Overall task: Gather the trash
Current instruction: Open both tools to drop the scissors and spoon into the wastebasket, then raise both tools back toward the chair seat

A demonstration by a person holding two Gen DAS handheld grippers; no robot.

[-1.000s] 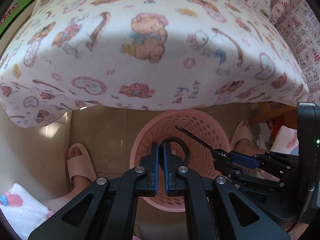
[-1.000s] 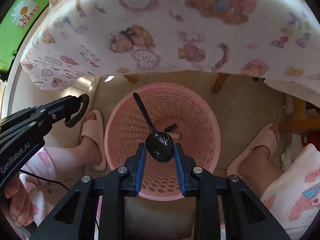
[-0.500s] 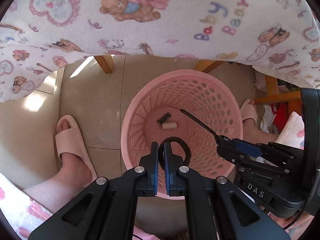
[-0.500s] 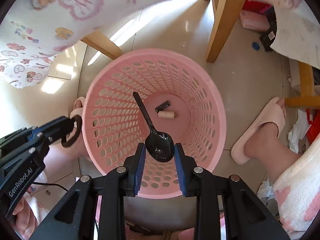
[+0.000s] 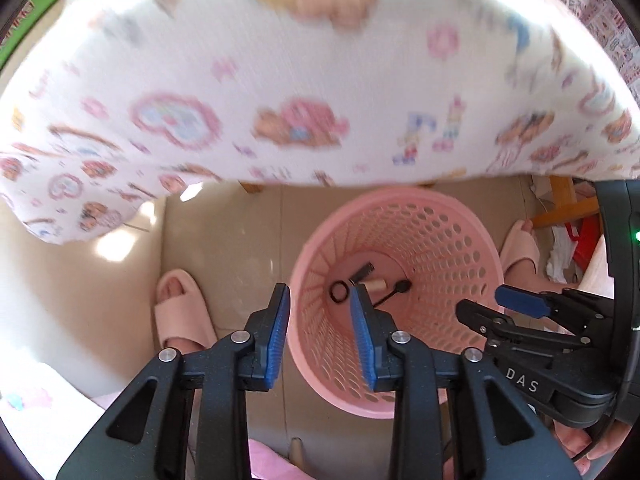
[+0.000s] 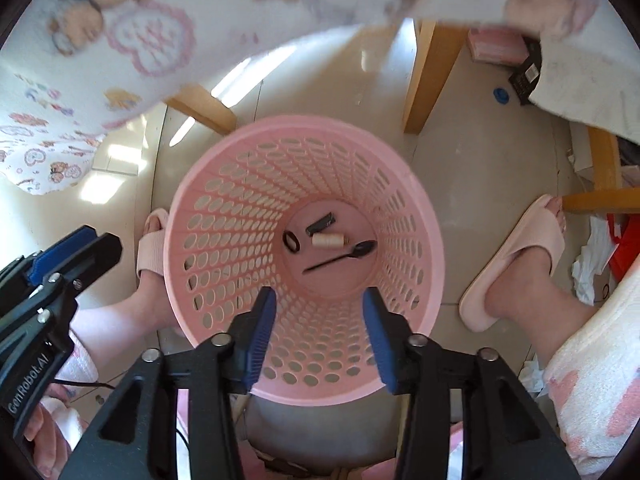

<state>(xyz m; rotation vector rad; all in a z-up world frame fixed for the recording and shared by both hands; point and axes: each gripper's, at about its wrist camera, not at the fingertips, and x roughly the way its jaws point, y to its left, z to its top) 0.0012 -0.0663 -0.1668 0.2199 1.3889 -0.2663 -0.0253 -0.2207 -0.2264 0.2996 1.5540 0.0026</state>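
four items in the basket: a black spoon (image 6: 342, 258), a black ring (image 6: 291, 241), a pale spool (image 6: 328, 241) and a small dark piece (image 6: 320, 224) lie on the floor of the pink basket (image 6: 424, 216), close together near its middle.
left hand-held gripper (image 5: 320, 330): released, jaws spread wide with nothing between them, poised above the near-left rim of the basket.
right hand-held gripper (image 6: 320, 330): released too, jaws apart and empty, looking straight down into the basket.
surroundings: a bear-print cloth (image 5: 280, 80) hangs over the tabletop edge above the basket; pink slippers (image 6: 516, 264) on the person's feet stand on the tiled floor at either side.
step in hand: judging by both empty grippers, the drop is done; the next move is back up to the tabletop for more trash.
doing it well: lift each hand-held gripper straight up before swinging away, so the fingers clear the rim and do not tip the light basket.
watch for: the hanging cloth is blurred and close; snagging it with open jaws could drag whatever sits on top.
remaining trash: none visible from these views, so how much is left i cannot tell.
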